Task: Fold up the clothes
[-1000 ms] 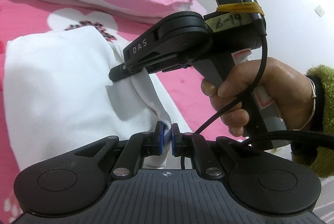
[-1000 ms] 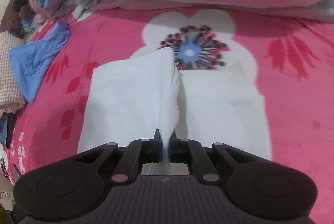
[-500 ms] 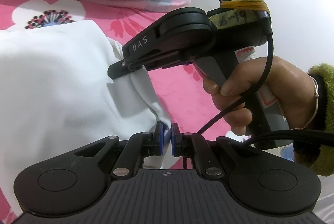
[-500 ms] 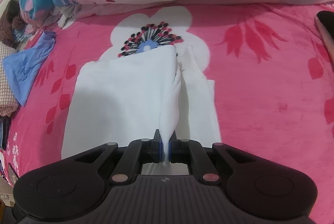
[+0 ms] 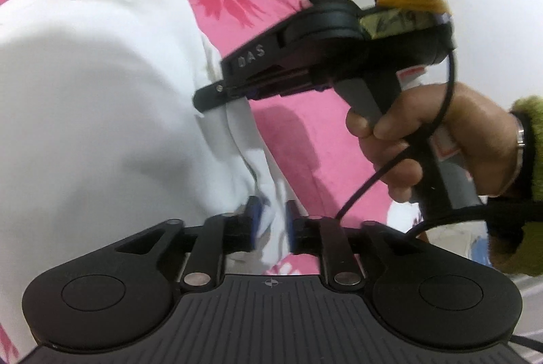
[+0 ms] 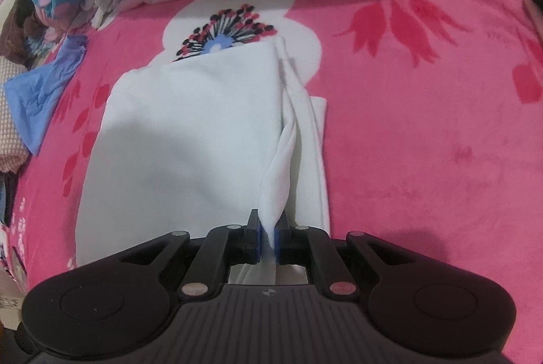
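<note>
While my left gripper (image 5: pixel 270 221) is opening its fingers, with the white garment (image 5: pixel 101 99) loose between them on the near edge, I am laying down the fold just carried across. My right gripper (image 6: pixel 268 236) is clamping its fingers together on a pinched ridge of the same cloth. Further out, the folded garment is lying flat on the pink bed (image 6: pixel 424 133), reaching to the printed flower (image 6: pixel 227 31). Next, I judge, the right side needs releasing too, then smoothing.
</note>
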`<state>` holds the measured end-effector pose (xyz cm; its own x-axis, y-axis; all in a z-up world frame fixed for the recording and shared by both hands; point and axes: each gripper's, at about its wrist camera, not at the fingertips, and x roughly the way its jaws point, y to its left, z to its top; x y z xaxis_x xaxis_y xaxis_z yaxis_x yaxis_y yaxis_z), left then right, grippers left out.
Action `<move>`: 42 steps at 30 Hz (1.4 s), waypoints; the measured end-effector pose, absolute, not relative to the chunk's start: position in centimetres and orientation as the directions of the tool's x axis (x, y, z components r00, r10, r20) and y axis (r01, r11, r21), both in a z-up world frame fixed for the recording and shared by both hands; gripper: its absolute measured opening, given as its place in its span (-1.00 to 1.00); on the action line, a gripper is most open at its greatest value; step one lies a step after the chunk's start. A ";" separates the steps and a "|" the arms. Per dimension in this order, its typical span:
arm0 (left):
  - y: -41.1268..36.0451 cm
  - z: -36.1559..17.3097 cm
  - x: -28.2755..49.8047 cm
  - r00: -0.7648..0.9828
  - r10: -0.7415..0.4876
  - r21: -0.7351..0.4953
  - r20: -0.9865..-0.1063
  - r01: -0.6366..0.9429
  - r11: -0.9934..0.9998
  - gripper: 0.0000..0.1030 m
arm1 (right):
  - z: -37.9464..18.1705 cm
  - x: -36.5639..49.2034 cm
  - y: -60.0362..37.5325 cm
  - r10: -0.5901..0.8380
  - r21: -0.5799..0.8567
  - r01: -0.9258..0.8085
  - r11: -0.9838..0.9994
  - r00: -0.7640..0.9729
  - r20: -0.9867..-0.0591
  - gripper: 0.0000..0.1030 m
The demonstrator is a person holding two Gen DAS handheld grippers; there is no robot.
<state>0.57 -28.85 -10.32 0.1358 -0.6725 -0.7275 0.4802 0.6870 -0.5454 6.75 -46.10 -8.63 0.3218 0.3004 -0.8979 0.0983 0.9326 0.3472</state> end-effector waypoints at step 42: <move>-17.6 -9.6 -3.8 0.136 -0.428 -0.300 -0.893 0.528 0.794 -0.01 | -6.9 -8.2 -48.2 0.230 0.388 0.342 0.856 0.420 -0.878 -1.00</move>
<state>-3.80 -17.65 -9.57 0.1361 -0.4280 -0.8935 0.5280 0.7944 -0.3002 -8.25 -48.23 -6.95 0.4199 0.2300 -0.8780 0.3423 0.8558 0.3879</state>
